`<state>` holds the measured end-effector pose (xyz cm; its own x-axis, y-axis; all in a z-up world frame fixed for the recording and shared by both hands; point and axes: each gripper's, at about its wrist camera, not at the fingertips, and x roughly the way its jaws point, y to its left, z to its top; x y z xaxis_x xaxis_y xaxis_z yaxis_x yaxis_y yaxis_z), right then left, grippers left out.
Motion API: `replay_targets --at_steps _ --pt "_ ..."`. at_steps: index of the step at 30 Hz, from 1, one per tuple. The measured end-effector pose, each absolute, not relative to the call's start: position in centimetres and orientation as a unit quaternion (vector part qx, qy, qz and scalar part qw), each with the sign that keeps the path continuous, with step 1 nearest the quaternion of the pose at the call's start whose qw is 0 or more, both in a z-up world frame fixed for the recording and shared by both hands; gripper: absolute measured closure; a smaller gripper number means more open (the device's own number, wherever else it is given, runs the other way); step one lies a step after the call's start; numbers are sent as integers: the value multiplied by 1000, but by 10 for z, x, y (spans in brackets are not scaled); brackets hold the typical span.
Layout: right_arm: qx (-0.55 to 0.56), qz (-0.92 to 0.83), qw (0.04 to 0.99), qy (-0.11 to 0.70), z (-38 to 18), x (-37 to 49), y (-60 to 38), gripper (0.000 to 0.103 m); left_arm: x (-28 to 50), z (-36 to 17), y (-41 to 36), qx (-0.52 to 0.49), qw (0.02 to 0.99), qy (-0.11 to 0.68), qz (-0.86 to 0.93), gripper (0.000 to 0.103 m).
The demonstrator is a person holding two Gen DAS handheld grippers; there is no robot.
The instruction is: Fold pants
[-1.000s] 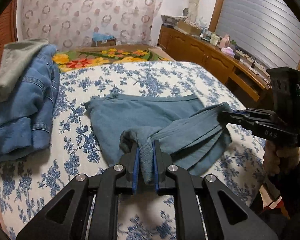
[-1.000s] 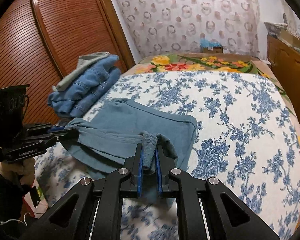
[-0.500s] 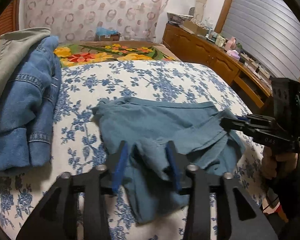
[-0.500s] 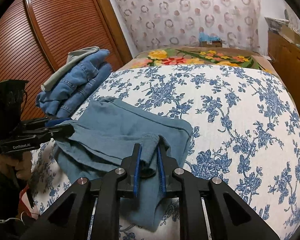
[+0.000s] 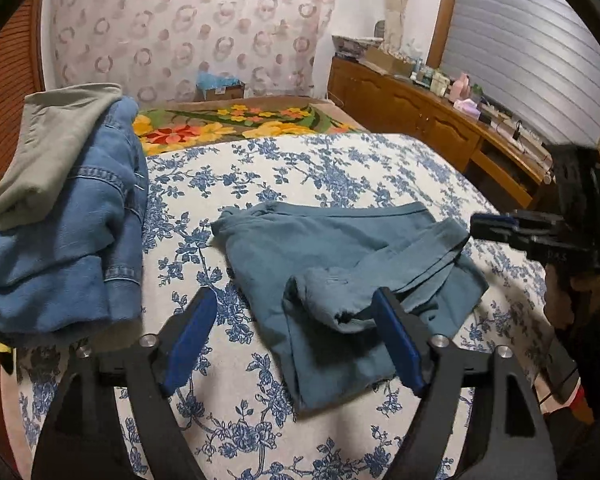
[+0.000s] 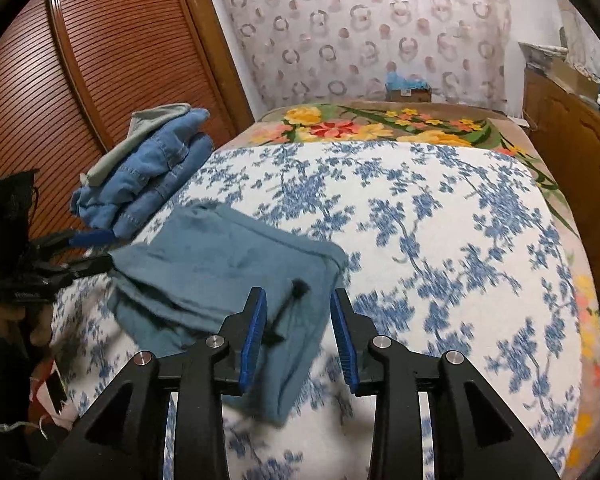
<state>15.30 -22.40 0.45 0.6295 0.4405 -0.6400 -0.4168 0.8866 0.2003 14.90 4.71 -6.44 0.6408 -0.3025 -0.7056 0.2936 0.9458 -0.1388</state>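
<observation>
Teal pants (image 5: 320, 248) lie folded in a loose bundle on the blue-flowered bedspread (image 5: 300, 168). My left gripper (image 5: 294, 294) hovers over their near edge, its jaws opening wide. The fabric lies between the blue pads (image 5: 188, 340), which do not press on it. In the right wrist view the pants (image 6: 220, 264) lie left of centre with a black drawstring on top. My right gripper (image 6: 298, 294) stands over their right corner, jaws opening, with cloth below but not pinched. Each view shows the other gripper at the edge: right (image 5: 484, 226), left (image 6: 106, 249).
A stack of folded jeans with a grey-green garment on top (image 5: 60, 220) (image 6: 148, 168) sits on the bed's left side. A bright flowered blanket (image 5: 228, 124) covers the far end. A wooden dresser (image 5: 440, 120) stands to the right, and a slatted wardrobe (image 6: 80, 80) to the left.
Both grippers were shut on the pants' folded edge and have opened. The released cloth has dropped flat onto the bed.
</observation>
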Motion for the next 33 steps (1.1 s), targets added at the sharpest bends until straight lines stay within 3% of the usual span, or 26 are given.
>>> replay_targets --at_steps 19,33 --pt "-53 255 881 396 -13 164 -202 69 166 -100 38 34 883 443 -150 22" --pt "-37 228 907 352 11 194 -212 68 216 -105 34 39 891 436 -119 22"
